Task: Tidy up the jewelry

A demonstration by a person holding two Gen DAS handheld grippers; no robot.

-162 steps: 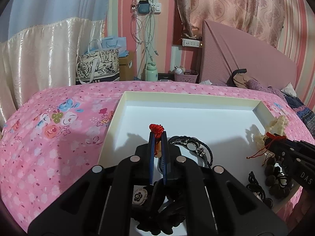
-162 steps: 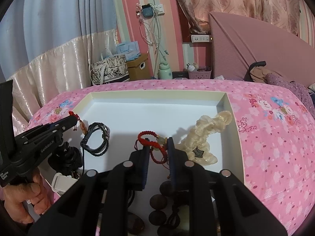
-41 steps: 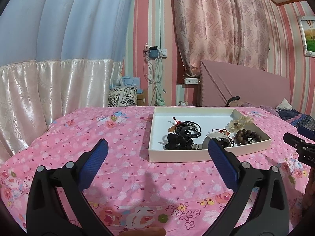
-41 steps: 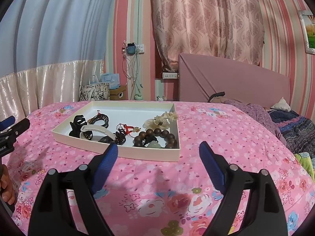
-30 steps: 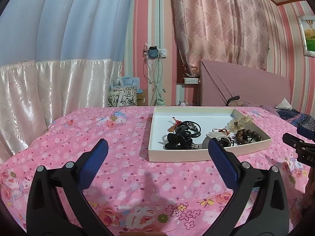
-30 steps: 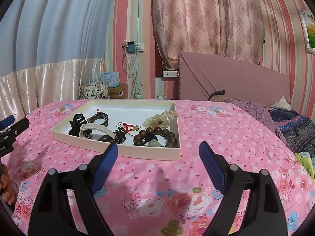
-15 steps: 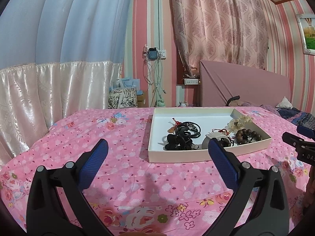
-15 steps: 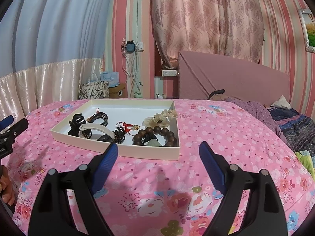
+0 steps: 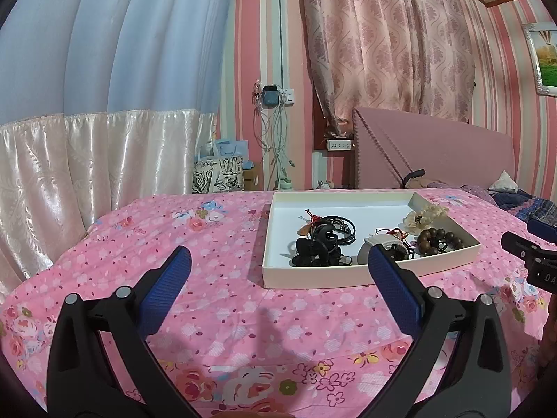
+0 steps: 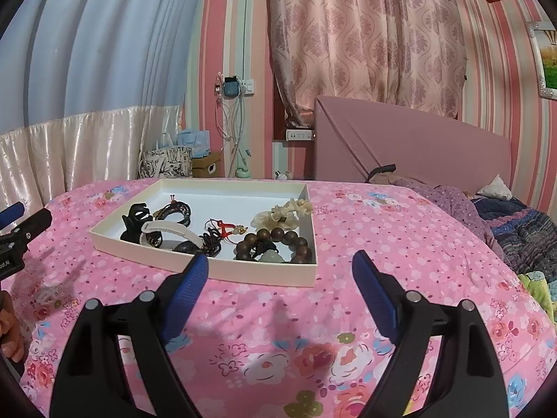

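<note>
A shallow white tray (image 9: 313, 280) (image 10: 264, 274) lies on the pink floral bedspread and holds the jewelry. In it are a black hair claw (image 9: 315, 247) (image 10: 134, 221), dark cord bracelets (image 9: 343, 228) (image 10: 175, 209), a white bangle (image 10: 172, 228), a red cord bracelet (image 10: 222, 228), a brown bead bracelet (image 9: 438, 240) (image 10: 275, 240) and a cream scrunchie (image 9: 423, 216) (image 10: 282, 214). My left gripper (image 9: 278, 261) is open and empty, well short of the tray. My right gripper (image 10: 280, 268) is open and empty, just before the tray's near wall.
The pink bedspread (image 9: 174, 244) fills the foreground. A padded headboard (image 9: 435, 153) and bedding (image 10: 504, 216) lie to the right. Bags (image 9: 217, 174) and hanging cables (image 9: 275, 132) stand by the far wall, with curtains behind.
Over five seconds both grippers let go of red cord bracelets in the tray, opened wide and pulled back from it. In the last second hardly anything has moved.
</note>
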